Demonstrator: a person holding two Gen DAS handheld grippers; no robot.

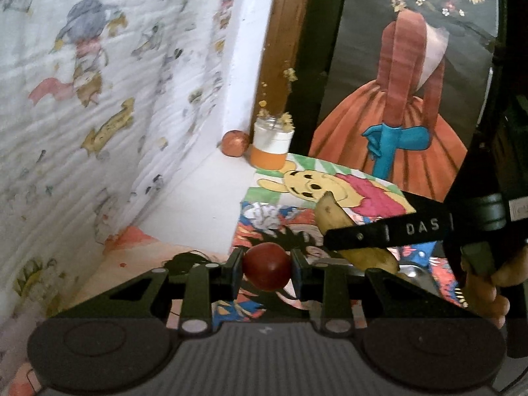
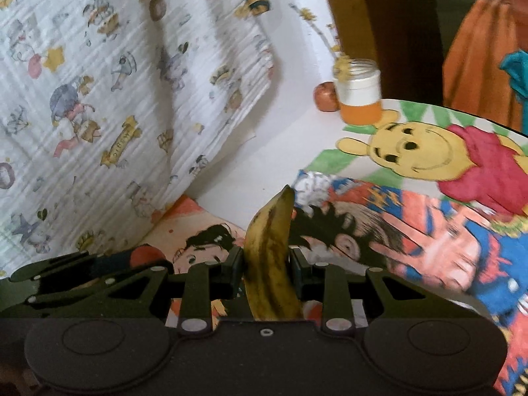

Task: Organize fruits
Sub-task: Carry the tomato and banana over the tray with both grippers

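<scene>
My left gripper (image 1: 266, 265) is shut on a small dark red round fruit (image 1: 266, 266), held above the cartoon-printed table cover (image 1: 297, 178). My right gripper (image 2: 266, 269) is shut on a spotted yellow banana (image 2: 270, 250) that stands upright between the fingers, tip pointing up. The banana (image 1: 333, 217) and the right gripper's black finger (image 1: 389, 231) also show at the right of the left wrist view, close beside the left gripper. A metal tray edge (image 1: 415, 272) shows just under the banana.
An orange-and-white jar (image 1: 270, 145) with dried flowers stands at the back by a wooden post, with a reddish round fruit (image 1: 235, 143) beside it; both also show in the right wrist view, jar (image 2: 359, 97) and fruit (image 2: 326, 96). A printed cloth (image 1: 82, 99) hangs at the left.
</scene>
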